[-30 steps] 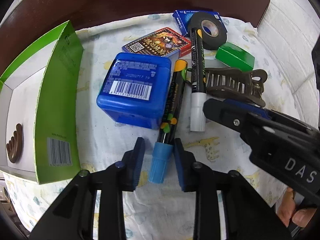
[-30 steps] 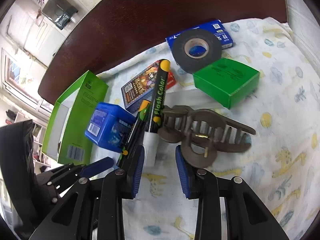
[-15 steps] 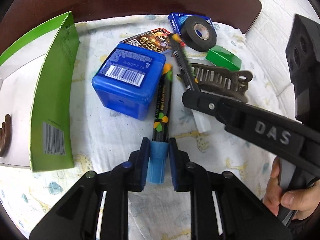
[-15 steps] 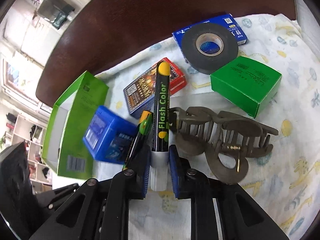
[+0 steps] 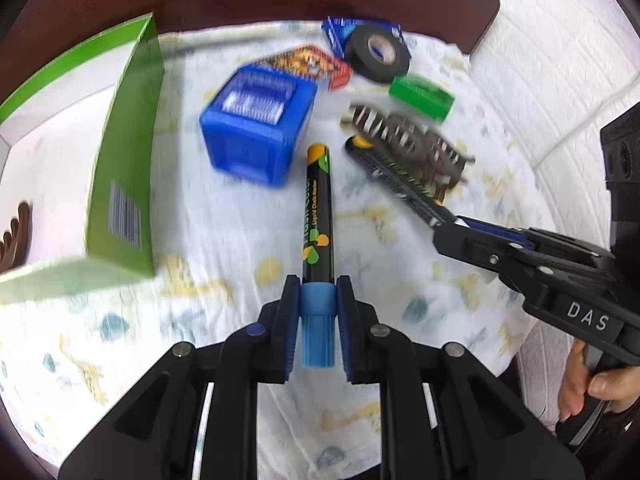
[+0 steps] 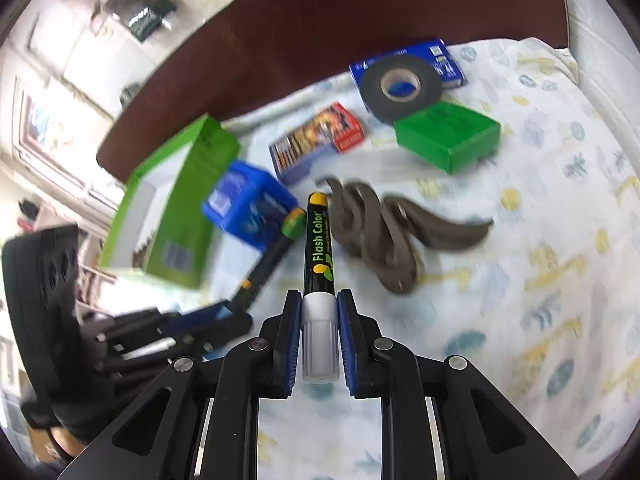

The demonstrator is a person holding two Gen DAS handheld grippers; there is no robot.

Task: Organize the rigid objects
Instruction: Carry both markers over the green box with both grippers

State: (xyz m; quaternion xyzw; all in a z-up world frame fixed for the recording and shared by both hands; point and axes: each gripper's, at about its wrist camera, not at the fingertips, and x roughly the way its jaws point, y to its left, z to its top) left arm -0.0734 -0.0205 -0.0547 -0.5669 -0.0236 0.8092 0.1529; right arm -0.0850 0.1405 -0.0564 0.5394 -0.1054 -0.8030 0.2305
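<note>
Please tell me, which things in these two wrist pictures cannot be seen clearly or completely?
- Left wrist view: the label on the blue box is unreadable through motion blur.
- Left wrist view: the brown object inside the green carton is cut by the picture edge.
- Right wrist view: the hair claw is smeared; its teeth are not distinguishable.
- Right wrist view: the blue flat box is partly hidden under the tape roll.

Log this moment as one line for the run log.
left hand-held gripper: shut on blue-capped marker | right hand-held gripper: shut on white-capped marker
</note>
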